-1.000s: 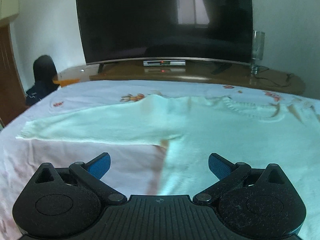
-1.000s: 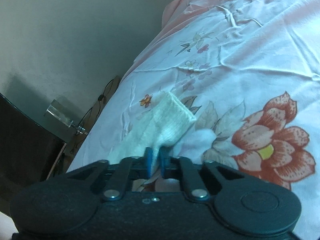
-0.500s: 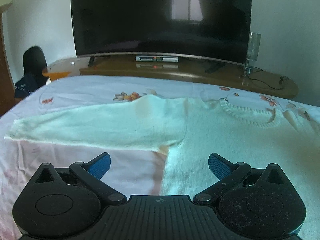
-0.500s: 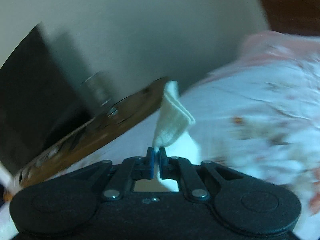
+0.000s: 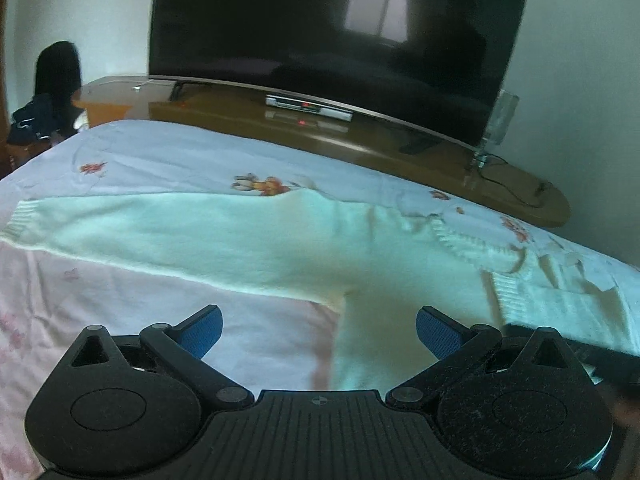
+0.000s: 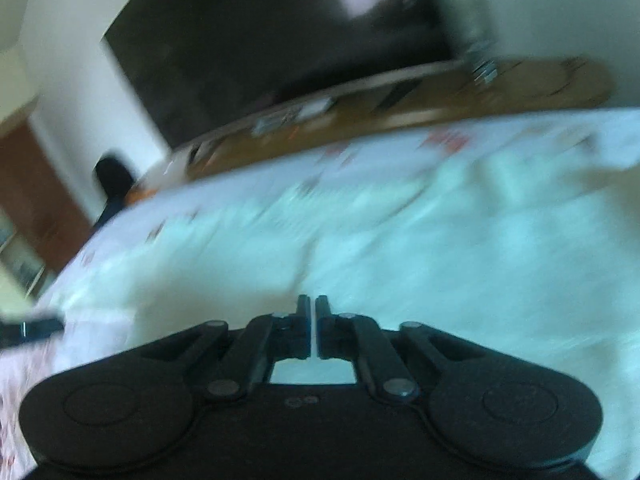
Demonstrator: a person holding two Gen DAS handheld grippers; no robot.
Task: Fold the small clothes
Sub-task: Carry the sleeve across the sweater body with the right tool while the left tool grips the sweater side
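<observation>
The pale sweater (image 5: 360, 264) lies flat on the bed (image 5: 168, 156), one sleeve outstretched for folding. The left gripper (image 5: 319, 326) hovers spread above its side seam; the right gripper (image 6: 312, 312) is pressed nearly together, contents indiscernible through blur.

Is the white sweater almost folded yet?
Not nearly. One sleeve already looks folded in over the sweater. The right gripper has its fingers together above it; blur hides any cloth in them. The left gripper is open and empty. The other sleeve lies straight out, unfolded.
</observation>
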